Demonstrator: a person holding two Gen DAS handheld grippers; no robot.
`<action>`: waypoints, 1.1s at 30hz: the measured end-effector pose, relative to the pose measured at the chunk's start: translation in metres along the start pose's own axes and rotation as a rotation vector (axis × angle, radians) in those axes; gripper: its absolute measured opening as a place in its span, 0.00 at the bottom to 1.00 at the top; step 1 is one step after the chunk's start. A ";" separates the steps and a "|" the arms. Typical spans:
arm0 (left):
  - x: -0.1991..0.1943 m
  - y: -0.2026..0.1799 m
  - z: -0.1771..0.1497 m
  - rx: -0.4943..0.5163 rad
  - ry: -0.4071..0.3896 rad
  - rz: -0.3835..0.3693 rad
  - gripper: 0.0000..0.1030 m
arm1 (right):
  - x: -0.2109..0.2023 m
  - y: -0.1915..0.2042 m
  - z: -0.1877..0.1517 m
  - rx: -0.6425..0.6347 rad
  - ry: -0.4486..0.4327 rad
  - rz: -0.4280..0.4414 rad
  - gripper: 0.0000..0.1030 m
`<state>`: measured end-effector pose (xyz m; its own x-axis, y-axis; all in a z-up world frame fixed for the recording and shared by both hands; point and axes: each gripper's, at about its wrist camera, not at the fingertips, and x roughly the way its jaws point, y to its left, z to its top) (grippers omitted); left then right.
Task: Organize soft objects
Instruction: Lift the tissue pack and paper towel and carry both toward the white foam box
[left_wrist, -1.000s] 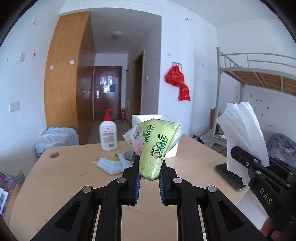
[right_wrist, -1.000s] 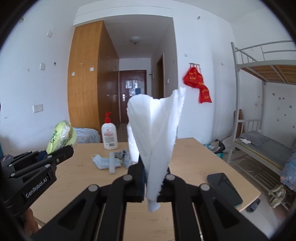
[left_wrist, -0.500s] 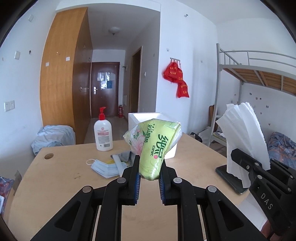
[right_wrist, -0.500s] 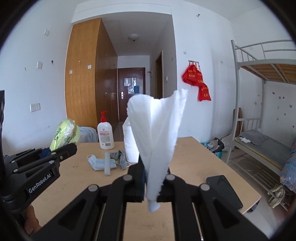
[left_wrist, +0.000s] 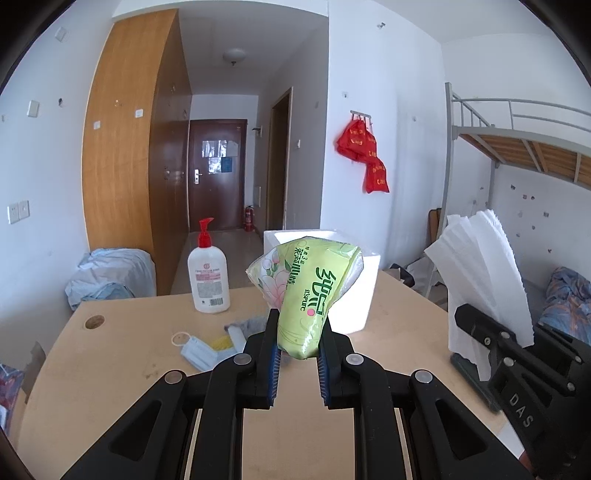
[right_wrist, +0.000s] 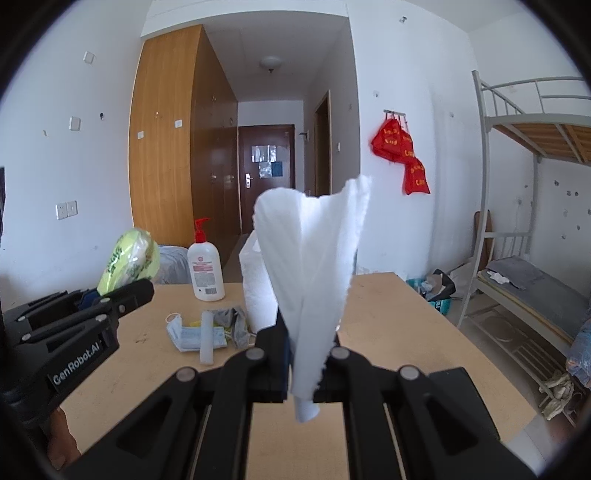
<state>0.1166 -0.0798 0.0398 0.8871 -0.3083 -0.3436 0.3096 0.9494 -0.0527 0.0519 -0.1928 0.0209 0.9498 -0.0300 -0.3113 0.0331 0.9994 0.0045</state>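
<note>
My left gripper (left_wrist: 297, 343) is shut on a green tissue pack (left_wrist: 314, 291) printed with flowers, held upright above the wooden table (left_wrist: 110, 369). From the right wrist view the same green tissue pack (right_wrist: 129, 260) shows at the left, in the left gripper (right_wrist: 125, 293). My right gripper (right_wrist: 304, 354) is shut on a folded white paper towel (right_wrist: 314, 266) that fans upward. In the left wrist view the white paper towel (left_wrist: 480, 273) and the right gripper (left_wrist: 476, 317) stand at the right. A white foam box (left_wrist: 354, 295) stands on the table behind the pack.
A white pump bottle (left_wrist: 208, 275) with a red top stands at the table's far side. A face mask (right_wrist: 184, 334), a white tube (right_wrist: 207, 338) and a grey cloth (right_wrist: 236, 325) lie mid-table. A dark phone (left_wrist: 465, 365) lies at the right edge. A bunk bed (right_wrist: 535, 291) stands to the right.
Both grippers have moved forward over the table toward the foam box and bottle, which look nearer. Each keeps its hold on its item.
</note>
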 end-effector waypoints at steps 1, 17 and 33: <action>0.006 0.000 0.004 0.000 0.004 -0.007 0.18 | 0.004 0.000 0.002 -0.001 0.004 0.002 0.09; 0.102 0.002 0.064 0.035 0.068 -0.041 0.18 | 0.080 -0.004 0.041 -0.015 0.069 0.020 0.09; 0.196 0.007 0.095 0.019 0.141 -0.074 0.18 | 0.144 -0.007 0.062 -0.025 0.160 0.045 0.09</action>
<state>0.3252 -0.1391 0.0614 0.8050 -0.3645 -0.4681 0.3797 0.9228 -0.0656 0.2075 -0.2045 0.0350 0.8885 0.0159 -0.4585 -0.0186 0.9998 -0.0013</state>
